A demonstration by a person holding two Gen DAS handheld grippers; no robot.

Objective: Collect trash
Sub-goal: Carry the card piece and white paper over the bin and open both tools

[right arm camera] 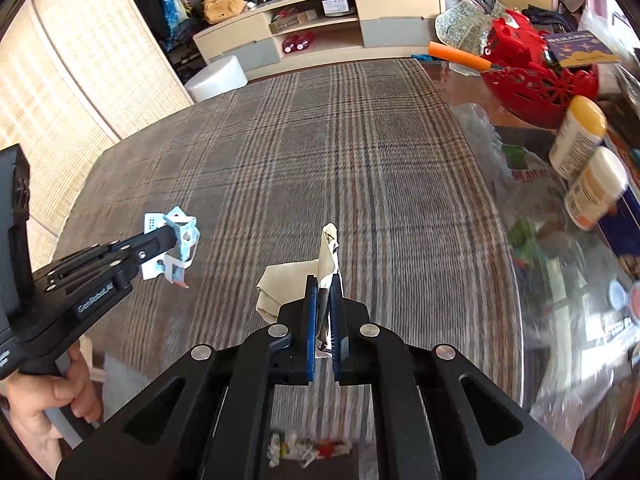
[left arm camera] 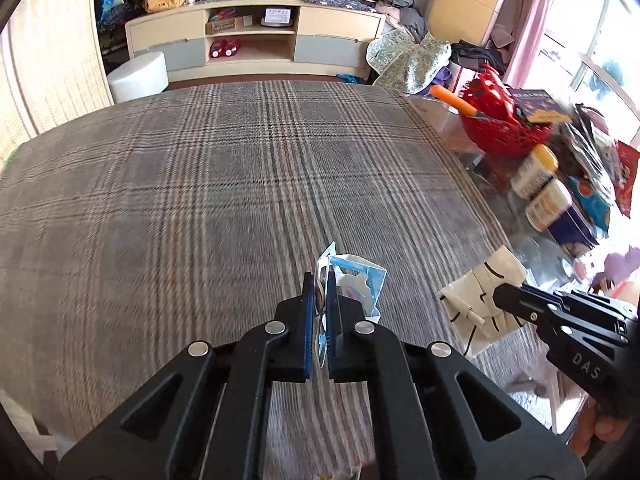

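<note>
My left gripper (left arm camera: 319, 292) is shut on a crumpled blue-and-white wrapper (left arm camera: 356, 280) and holds it above the plaid tablecloth (left arm camera: 240, 184). It also shows at the left of the right wrist view (right arm camera: 176, 240) with the wrapper (right arm camera: 176, 236) in it. My right gripper (right arm camera: 325, 292) is shut on a folded cream paper scrap (right arm camera: 288, 284), also above the cloth. In the left wrist view it (left arm camera: 496, 296) enters from the right with the cream paper (left arm camera: 480, 300). Small wrappers (right arm camera: 308, 450) lie on the cloth at the near edge below my right gripper.
On the glass table part at the right stand a red basket (right arm camera: 536, 80) with an orange tube (right arm camera: 460, 56), two white bottles (right arm camera: 576, 140) (right arm camera: 596, 188) and clear plastic bags (right arm camera: 532, 216). A TV cabinet (left arm camera: 256, 36) and white stool (left arm camera: 138, 76) stand behind the table.
</note>
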